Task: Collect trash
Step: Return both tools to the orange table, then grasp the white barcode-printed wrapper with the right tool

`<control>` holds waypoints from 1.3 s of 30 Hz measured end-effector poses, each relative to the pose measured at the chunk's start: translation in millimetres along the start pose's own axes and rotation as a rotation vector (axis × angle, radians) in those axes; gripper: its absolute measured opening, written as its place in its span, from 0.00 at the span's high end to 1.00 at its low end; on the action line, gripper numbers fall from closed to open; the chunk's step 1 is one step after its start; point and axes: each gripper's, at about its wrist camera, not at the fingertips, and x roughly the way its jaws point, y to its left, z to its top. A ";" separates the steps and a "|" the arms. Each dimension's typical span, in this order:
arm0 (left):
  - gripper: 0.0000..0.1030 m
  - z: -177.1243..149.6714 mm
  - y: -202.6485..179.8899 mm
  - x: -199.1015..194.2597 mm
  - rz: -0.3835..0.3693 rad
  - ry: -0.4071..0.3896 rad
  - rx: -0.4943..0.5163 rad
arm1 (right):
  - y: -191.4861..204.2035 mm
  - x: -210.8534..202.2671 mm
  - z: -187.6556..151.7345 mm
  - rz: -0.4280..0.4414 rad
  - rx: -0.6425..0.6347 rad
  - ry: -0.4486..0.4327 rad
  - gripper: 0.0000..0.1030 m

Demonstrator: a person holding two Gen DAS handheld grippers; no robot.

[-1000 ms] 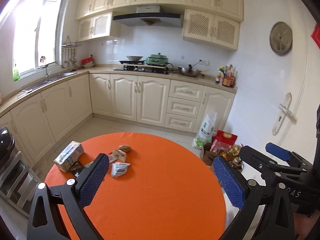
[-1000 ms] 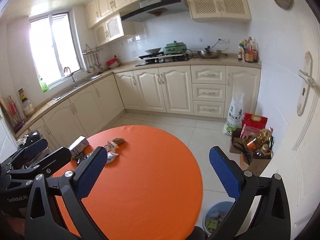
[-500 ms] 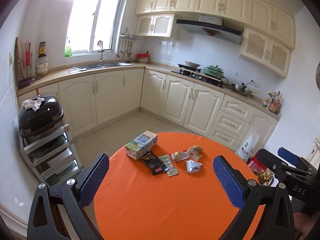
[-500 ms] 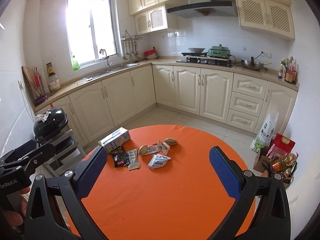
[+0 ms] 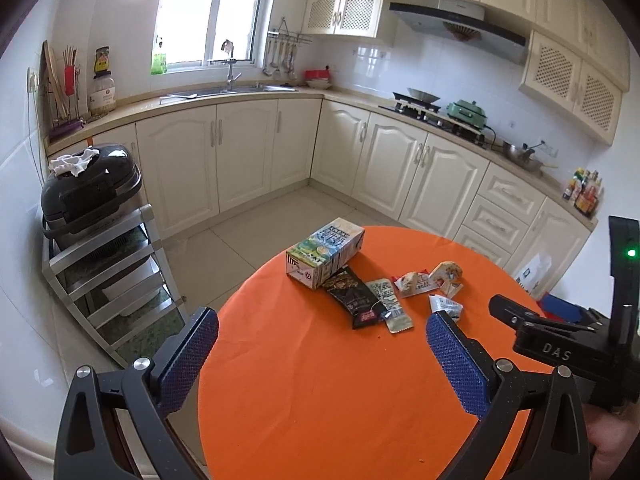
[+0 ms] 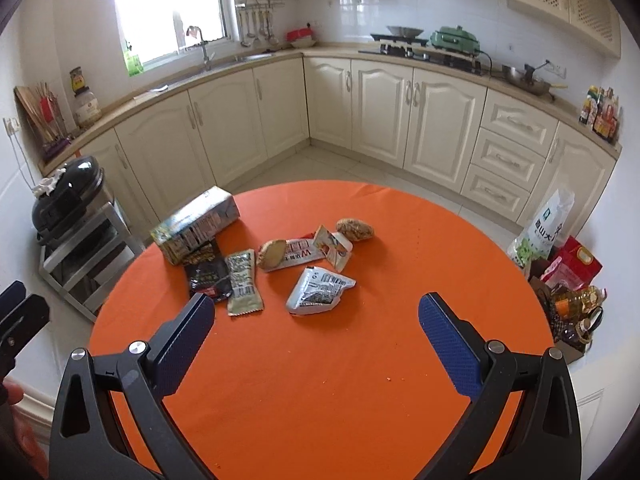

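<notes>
Facing you is a round orange tabletop (image 6: 360, 360) in a cream-cabineted kitchen. Crumpled snack wrappers (image 6: 318, 290) and a flattened carton (image 6: 196, 228) cluster at its far left. Your left tongs (image 5: 320, 344) and right tongs (image 6: 316, 332) are both spread, empty.

Orange table, blue pads, mixed-colour litter

A plain bright orange cloth is covering the round table (image 6: 360, 360), and both the left gripper (image 5: 322, 354) and the right gripper (image 6: 316, 336) are showing black frames with blue dimpled pads (image 6: 448, 340). Beyond the right fingers, a carton (image 6: 196, 228) is showing green, blue and white print; just this side of it a black wrapper (image 6: 206, 274) with red and gold marks is lying beside a pale green wrapper (image 6: 243, 282) with dark lettering. Ahead between the fingers, a crumpled white packet (image 6: 318, 290) is carrying black text, and a white wrapper (image 6: 298, 254) is showing red lettering beyond it.
</notes>
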 end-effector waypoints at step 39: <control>0.01 66.8 -77.4 216.3 0.032 0.195 0.103 | -30.0 96.0 -9.1 0.067 -0.020 0.127 0.61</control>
